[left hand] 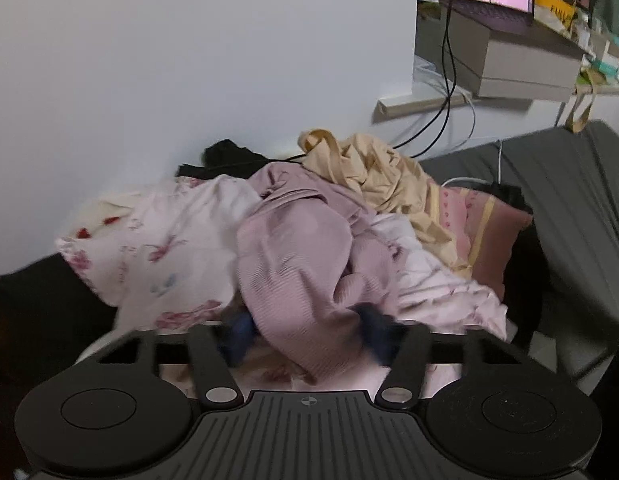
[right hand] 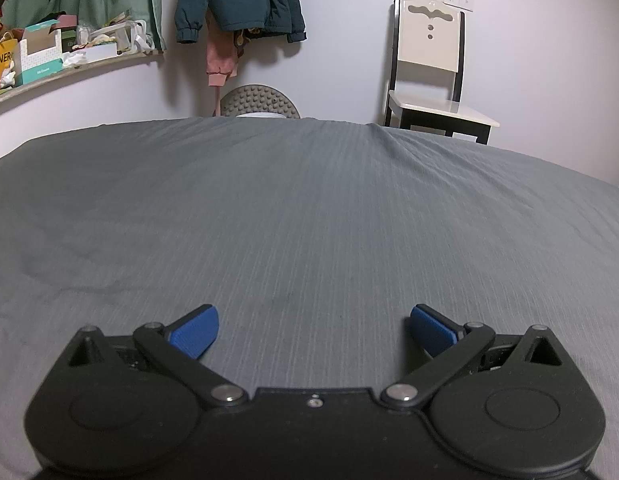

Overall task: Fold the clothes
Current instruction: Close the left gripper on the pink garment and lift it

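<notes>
While the left tongs [left hand: 309,332] pinch a fold of the ribbed mauve knit garment [left hand: 297,264] atop the clothes heap by the bed's wall edge, the right tongs [right hand: 313,332] hover wide open, empty, over the grey bedsheet [right hand: 309,208].

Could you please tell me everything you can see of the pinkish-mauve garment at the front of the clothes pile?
The mauve garment is a ribbed, knit-looking top, crumpled and unfolded, draped over the front of the pile. It lies on a white floral fabric, with a beige garment bunched behind it. Its lowest fold hangs between the blue pads of the left gripper, whose jaws stand on either side of the cloth; blur hides whether they press it. No sleeves or collar can be made out.
</notes>
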{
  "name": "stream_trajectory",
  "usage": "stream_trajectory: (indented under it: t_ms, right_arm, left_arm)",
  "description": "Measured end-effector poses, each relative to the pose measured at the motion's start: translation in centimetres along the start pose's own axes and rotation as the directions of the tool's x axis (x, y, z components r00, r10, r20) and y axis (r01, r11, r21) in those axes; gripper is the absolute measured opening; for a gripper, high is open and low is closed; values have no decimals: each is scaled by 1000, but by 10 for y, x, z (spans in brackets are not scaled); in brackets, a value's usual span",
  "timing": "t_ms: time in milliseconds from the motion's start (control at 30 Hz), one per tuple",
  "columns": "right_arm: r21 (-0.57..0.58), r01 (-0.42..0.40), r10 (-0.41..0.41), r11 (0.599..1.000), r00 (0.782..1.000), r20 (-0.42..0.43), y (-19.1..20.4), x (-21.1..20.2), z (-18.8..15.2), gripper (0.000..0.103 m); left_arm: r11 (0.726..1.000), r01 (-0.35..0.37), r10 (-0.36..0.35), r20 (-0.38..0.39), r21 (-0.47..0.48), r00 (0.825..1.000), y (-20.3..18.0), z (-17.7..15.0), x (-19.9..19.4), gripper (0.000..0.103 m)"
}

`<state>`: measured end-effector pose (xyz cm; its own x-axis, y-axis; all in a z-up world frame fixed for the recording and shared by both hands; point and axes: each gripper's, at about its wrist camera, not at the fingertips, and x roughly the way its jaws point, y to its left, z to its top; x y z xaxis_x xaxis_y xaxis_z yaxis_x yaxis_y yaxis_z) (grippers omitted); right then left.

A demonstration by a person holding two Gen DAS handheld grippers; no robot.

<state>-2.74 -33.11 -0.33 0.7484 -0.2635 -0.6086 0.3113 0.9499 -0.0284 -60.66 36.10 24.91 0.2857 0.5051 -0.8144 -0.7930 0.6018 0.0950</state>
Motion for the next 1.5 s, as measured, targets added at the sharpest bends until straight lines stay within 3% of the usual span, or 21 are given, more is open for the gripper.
stream_trajectory:
  t_ms: [67, 133, 233, 333, 467, 600, 733, 833, 900, 967, 1033, 1133, 1233, 1333, 1400, 1500]
  right_arm:
    - [0, 1, -1, 1000, 1000, 1, 0, 0, 0, 103]
    - [2, 0, 0, 1000, 1000, 0, 0, 0, 0, 103]
    - [2, 0, 0, 1000, 1000, -1, 0, 0, 1, 103]
    - [1, 3, -3, 1000, 1000, -1, 1, 0, 1, 103]
    - [1, 7, -7, 1000, 1000, -2, 3, 0, 2, 103]
    - [3, 9, -9, 1000, 1000, -2, 4, 1, 2, 103]
    - [4, 11, -11, 1000, 1000, -2, 5, 0, 2, 103]
    - [7, 9, -9, 1000, 1000, -3, 5, 0, 1, 103]
    - [9, 9, -9, 1000, 1000, -4, 5, 0, 2, 103]
    - [10, 11, -11, 1000, 1000, -3, 6, 1, 3, 103]
    - [13, 15, -15, 1000, 1000, -2, 6, 1, 3, 103]
    - [17, 17, -17, 1000, 1000, -1, 6, 2, 4, 103]
    - [20, 20, -20, 1000, 1000, -6, 6, 2, 6, 103]
    - [21, 33, -33, 999, 999, -17, 8, 2, 11, 103]
    - [13, 45, -45, 999, 999, -4, 9, -3, 17, 103]
    - [37, 25, -27, 999, 997, 66, 3, -21, 30, 103]
  left_arm:
    - [999, 11, -9, 42, -51, 999, 2, 3, 4, 10]
    - [992, 49, -37, 104, -112, 994, 8, 8, 2, 9]
    - [967, 143, -92, 235, -211, 968, 15, 19, -9, 8]
    - [928, 269, -166, 360, -257, 918, 12, 41, -22, 8]
    - [913, 353, -220, 484, -203, 847, -13, 89, -44, 8]
    - [914, 401, -289, 589, -65, 755, -64, 148, -71, 8]
    - [873, 481, -412, 643, 78, 645, -131, 203, -108, 8]
    - [823, 527, -516, 669, 214, 535, -189, 236, -153, 8]
    - [773, 559, -588, 669, 299, 456, -231, 258, -190, 8]
    - [728, 569, -651, 646, 382, 399, -276, 275, -223, 8]
    - [687, 571, -702, 613, 450, 362, -320, 287, -249, 8]
    - [624, 586, -769, 539, 516, 345, -394, 295, -262, 8]
    - [555, 608, -830, 427, 567, 359, -471, 291, -238, 9]
    - [470, 633, -880, 272, 616, 389, -547, 273, -189, 8]
    - [392, 654, -901, 125, 647, 416, -601, 251, -143, 9]
    - [273, 705, -867, -150, 655, 475, -675, 195, -58, 9]
